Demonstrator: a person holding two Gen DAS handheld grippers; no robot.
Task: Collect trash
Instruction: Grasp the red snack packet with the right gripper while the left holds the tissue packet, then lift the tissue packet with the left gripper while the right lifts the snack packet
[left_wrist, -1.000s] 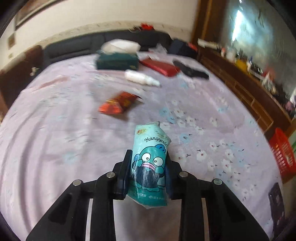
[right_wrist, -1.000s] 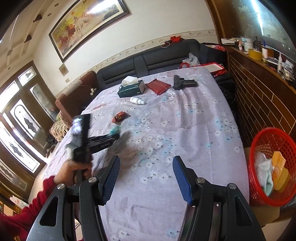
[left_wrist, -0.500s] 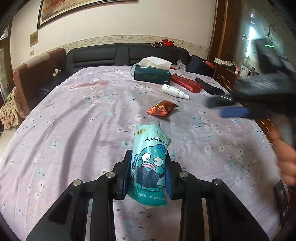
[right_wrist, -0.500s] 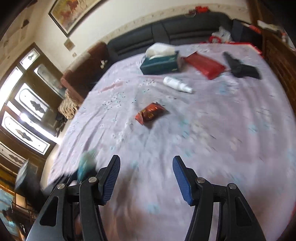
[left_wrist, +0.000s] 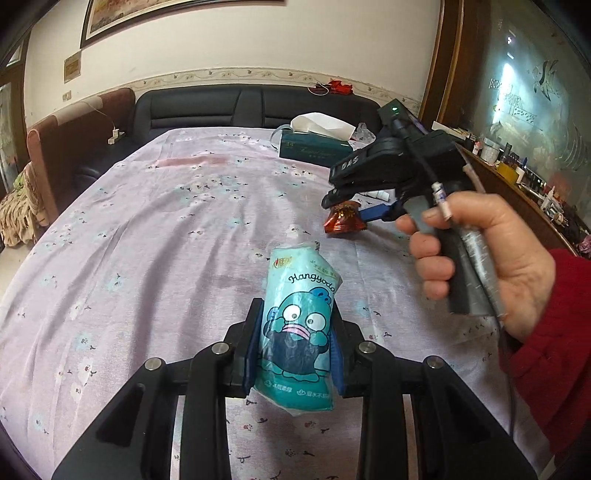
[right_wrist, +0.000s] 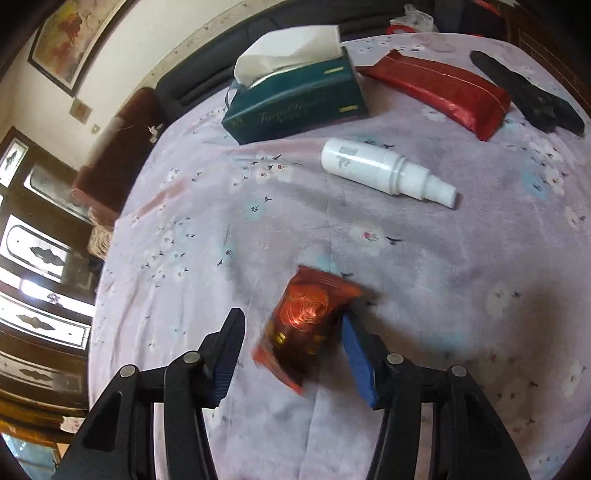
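Observation:
A teal cartoon-printed tissue packet (left_wrist: 301, 280) stands upright between the pads of my left gripper (left_wrist: 296, 314), which is shut on it above the purple flowered cloth (left_wrist: 166, 236). A crumpled red foil wrapper (right_wrist: 310, 310) lies on the cloth between the fingers of my right gripper (right_wrist: 291, 317). Its jaws are closing: the right blue pad (right_wrist: 356, 347) touches the wrapper, while the left pad stands apart from it. In the left wrist view the right gripper (left_wrist: 351, 208) points down over the red wrapper (left_wrist: 343, 223), held by a person's hand (left_wrist: 480, 251).
Beyond the wrapper lie a white spray bottle (right_wrist: 384, 171), a dark green tissue box (right_wrist: 295, 99), a red pouch (right_wrist: 439, 86) and a black object (right_wrist: 528, 92). A dark sofa (left_wrist: 240, 107) runs behind the table. A cluttered wooden shelf (left_wrist: 517, 177) lines the right side.
My right gripper swept across the table and came down around the red wrapper, its jaws narrowing. The left gripper drifted a little, still holding the teal packet.

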